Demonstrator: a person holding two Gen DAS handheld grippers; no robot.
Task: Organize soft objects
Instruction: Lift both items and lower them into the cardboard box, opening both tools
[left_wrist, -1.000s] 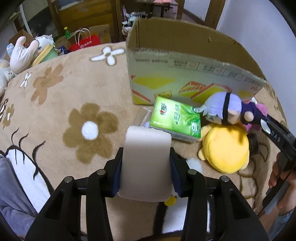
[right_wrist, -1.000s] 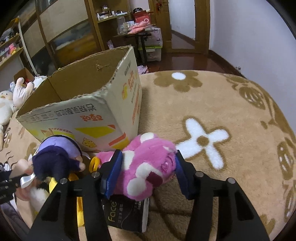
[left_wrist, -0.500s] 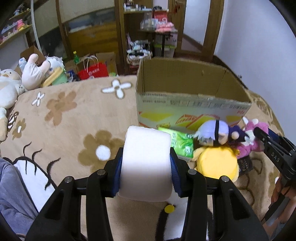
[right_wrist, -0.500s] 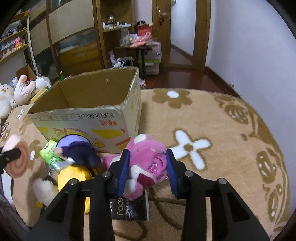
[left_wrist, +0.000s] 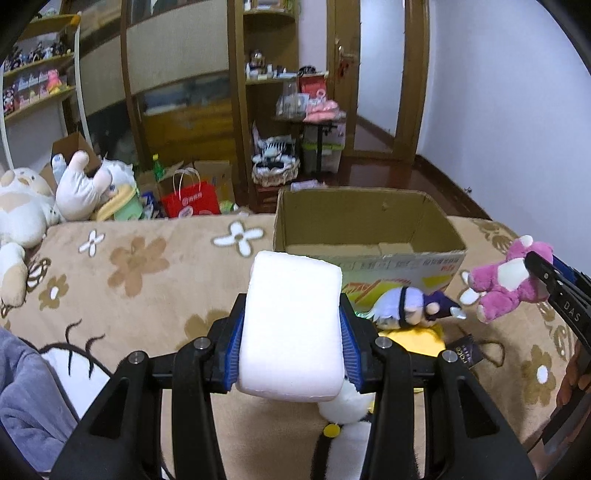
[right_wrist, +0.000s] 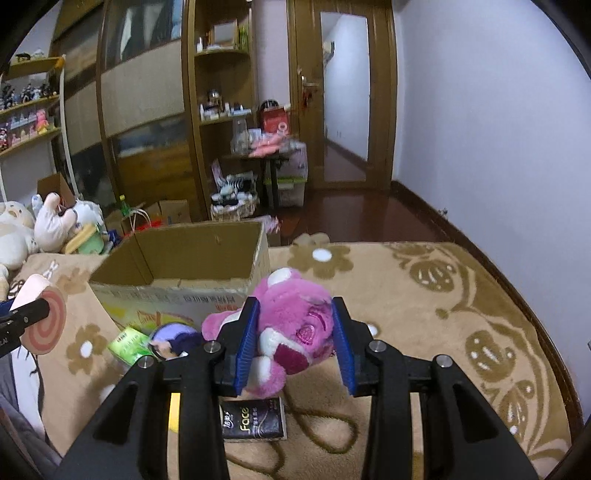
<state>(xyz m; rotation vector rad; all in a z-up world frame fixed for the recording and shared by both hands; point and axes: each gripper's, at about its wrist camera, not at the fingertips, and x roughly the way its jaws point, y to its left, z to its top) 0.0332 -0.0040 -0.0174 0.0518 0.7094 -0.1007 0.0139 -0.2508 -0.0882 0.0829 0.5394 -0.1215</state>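
Left gripper (left_wrist: 291, 332) clamped on a white roll-shaped cushion (left_wrist: 291, 321), held up above the flowered blanket (left_wrist: 140, 266), short of the open cardboard box (left_wrist: 365, 225). From the right wrist view the cushion's end face shows a pink swirl (right_wrist: 42, 325). Right gripper (right_wrist: 293, 345) squeezing a pink plush bear (right_wrist: 291, 325), lifted off the blanket, just right of the box's near corner.

Clutter under and between the grippers: purple-haired doll (left_wrist: 410, 306) lying on a yellow round plush (left_wrist: 413, 338), both against the box's front wall; green tissue pack (right_wrist: 129, 341) next to the doll; black "Face" packet (right_wrist: 255, 421) flat on the blanket below the bear; a white plush (left_wrist: 341, 406) partly hidden under the left gripper, can't tell what it is.

Box interior looks bare as far as visible. Behind the blanket: big white stuffed toys (left_wrist: 26, 206) at left, red paper bag (left_wrist: 190, 197), wooden shelving (left_wrist: 258, 92).
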